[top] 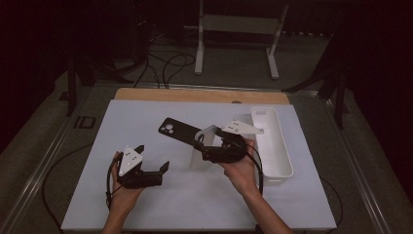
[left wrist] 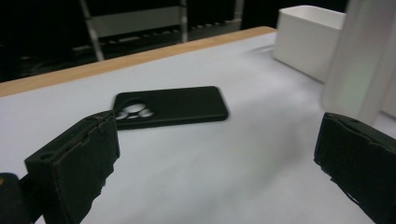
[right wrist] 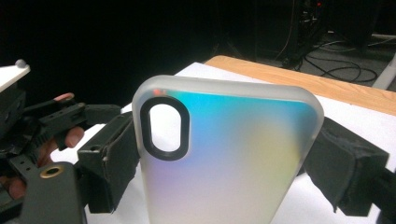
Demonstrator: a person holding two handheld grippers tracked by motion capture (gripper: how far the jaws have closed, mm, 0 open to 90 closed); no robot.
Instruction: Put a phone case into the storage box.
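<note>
My right gripper (top: 199,145) is shut on a frosted, iridescent phone case (right wrist: 224,158) with a black-rimmed camera cutout and holds it upright above the white mat; in the high view this case (top: 197,158) stands pale at mid-table. A black phone case (top: 178,130) lies flat on the mat just behind it, also in the left gripper view (left wrist: 170,106). My left gripper (top: 153,157) sits open near the front left with nothing between its jaws, and it (left wrist: 215,172) faces the black case from a short way off.
A long white bin (top: 272,144) stands along the mat's right edge, close to the right hand. The white mat (top: 146,204) covers a wooden table. A white metal frame (top: 238,29) and cables lie on the floor beyond.
</note>
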